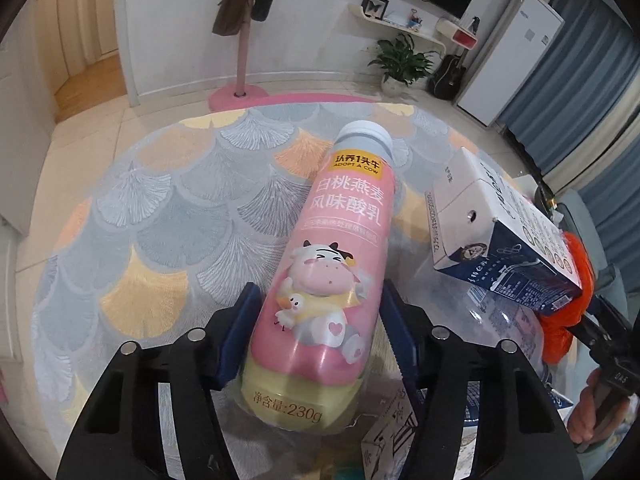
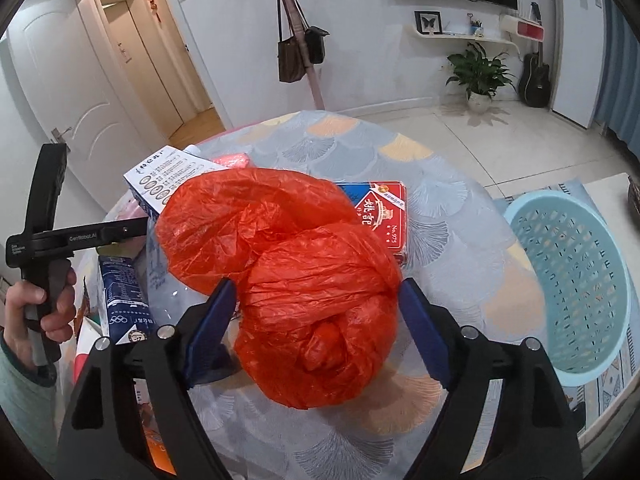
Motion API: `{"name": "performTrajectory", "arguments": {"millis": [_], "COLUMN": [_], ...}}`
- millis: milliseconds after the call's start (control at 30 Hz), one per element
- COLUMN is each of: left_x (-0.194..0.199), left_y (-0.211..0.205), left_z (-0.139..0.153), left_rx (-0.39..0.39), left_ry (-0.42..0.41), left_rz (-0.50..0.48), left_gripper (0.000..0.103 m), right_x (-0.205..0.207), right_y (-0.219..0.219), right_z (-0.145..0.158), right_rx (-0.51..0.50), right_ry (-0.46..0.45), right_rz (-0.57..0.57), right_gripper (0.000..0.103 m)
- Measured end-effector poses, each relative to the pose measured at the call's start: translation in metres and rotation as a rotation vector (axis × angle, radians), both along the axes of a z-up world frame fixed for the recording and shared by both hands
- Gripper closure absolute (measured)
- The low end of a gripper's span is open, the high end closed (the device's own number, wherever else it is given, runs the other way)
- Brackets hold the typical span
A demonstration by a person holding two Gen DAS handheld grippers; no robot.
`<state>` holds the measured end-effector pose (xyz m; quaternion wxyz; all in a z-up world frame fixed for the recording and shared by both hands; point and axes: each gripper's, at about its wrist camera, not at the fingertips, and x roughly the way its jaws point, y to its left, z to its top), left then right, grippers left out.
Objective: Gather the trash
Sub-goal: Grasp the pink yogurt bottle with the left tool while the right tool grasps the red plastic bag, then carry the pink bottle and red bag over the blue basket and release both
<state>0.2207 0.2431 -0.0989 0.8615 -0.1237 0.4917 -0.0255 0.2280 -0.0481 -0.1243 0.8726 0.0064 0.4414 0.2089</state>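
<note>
My left gripper (image 1: pixel 320 312) is shut on a pink yogurt bottle (image 1: pixel 328 264) with a cow picture and white cap, held above the round table (image 1: pixel 160 216). My right gripper (image 2: pixel 316 312) is shut on a crumpled orange plastic bag (image 2: pixel 288 264), also above the table. A blue-and-white milk carton (image 1: pixel 500 224) hangs beside the bottle; it also shows in the right wrist view (image 2: pixel 168 176) behind the bag. The orange bag shows at the right edge of the left wrist view (image 1: pixel 568 304).
A red box (image 2: pixel 380 212) lies on the table behind the bag. A light blue perforated basket (image 2: pixel 576 280) stands on the floor to the right of the table. More cartons (image 2: pixel 124 296) and a clear bottle (image 1: pixel 508 320) lie at the near left. A pink coat stand (image 1: pixel 242 40) stands beyond.
</note>
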Motion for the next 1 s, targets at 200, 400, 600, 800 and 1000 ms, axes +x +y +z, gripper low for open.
{"name": "performTrajectory", "arguments": {"millis": [200,400,600,800,1000], "left_x": [-0.018,-0.046,-0.061,-0.062,-0.039], "left_y": [-0.006,-0.016,-0.044,-0.104,-0.180], "left_z": [0.017,0.061,0.105,0.139,0.146], "left_rx": [0.011,0.038,0.029,0.010,-0.020], "left_ry": [-0.057,-0.175,-0.290,-0.388,-0.393], "left_rz": [0.014,0.038,-0.019,-0.114,-0.227], "left_gripper": [0.054,0.055,0.055,0.055,0.055], "right_x": [0.000,-0.019,-0.041,-0.052,-0.042], "right_y": [-0.002,-0.014,-0.045,-0.091,-0.148], "right_z": [-0.006,0.008,0.048,0.082,0.089], "right_rx": [0.015,0.030,0.062,0.066,0.006], "right_ry": [0.038,-0.021,-0.143,-0.251,-0.309], "right_rz": [0.024,0.021,-0.032,-0.141,-0.326], "right_gripper": [0.052,0.075,0.076,0.076,0.076]}}
